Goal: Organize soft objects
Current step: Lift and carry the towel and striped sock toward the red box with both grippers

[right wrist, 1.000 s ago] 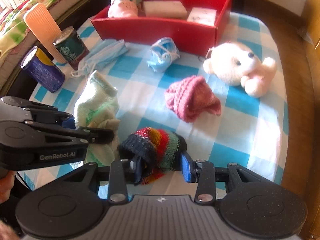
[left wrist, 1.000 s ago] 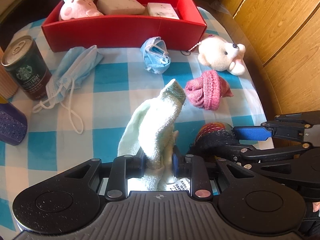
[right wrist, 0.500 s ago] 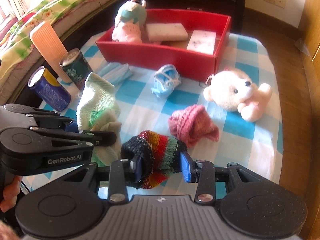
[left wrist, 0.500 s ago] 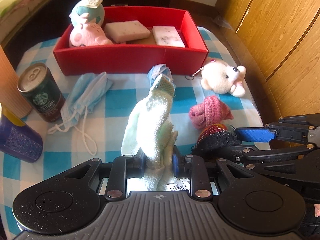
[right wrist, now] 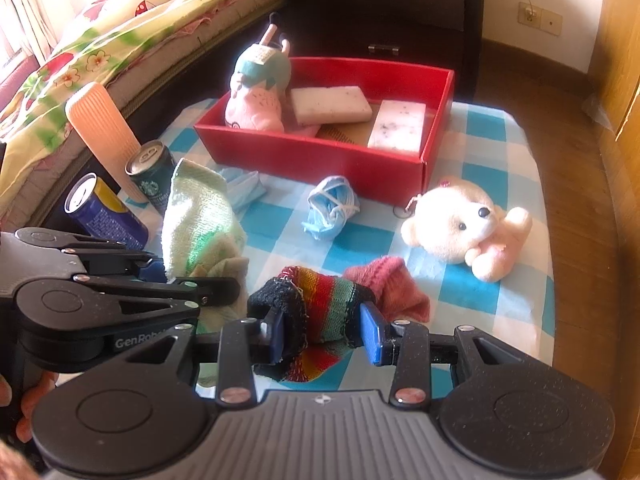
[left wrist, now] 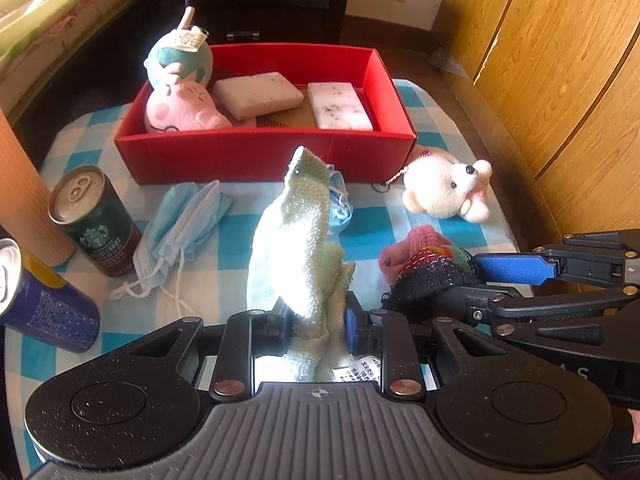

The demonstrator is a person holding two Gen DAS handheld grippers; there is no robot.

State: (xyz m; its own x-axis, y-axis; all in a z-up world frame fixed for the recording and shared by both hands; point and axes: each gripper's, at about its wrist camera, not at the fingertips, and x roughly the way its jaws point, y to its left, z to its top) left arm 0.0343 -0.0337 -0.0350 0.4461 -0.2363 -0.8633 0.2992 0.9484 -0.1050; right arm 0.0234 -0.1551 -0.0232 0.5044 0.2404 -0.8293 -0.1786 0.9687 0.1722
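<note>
Pale green towel clamped in left gripper, striped knit sock clamped in right gripper; both off the table. Carry step; next, over red box, release.

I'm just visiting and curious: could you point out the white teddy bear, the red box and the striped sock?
white teddy bear (right wrist: pixel 452 220), right wrist view, on its head.
red box (left wrist: pixel 256 152), left wrist view, on its near outer wall.
striped sock (right wrist: pixel 328 304), right wrist view, on its coloured stripes.

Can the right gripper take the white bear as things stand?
Probably not yet: the right gripper is shut on the striped sock. The white bear lies uncovered on the tablecloth, ahead to its right.
</note>
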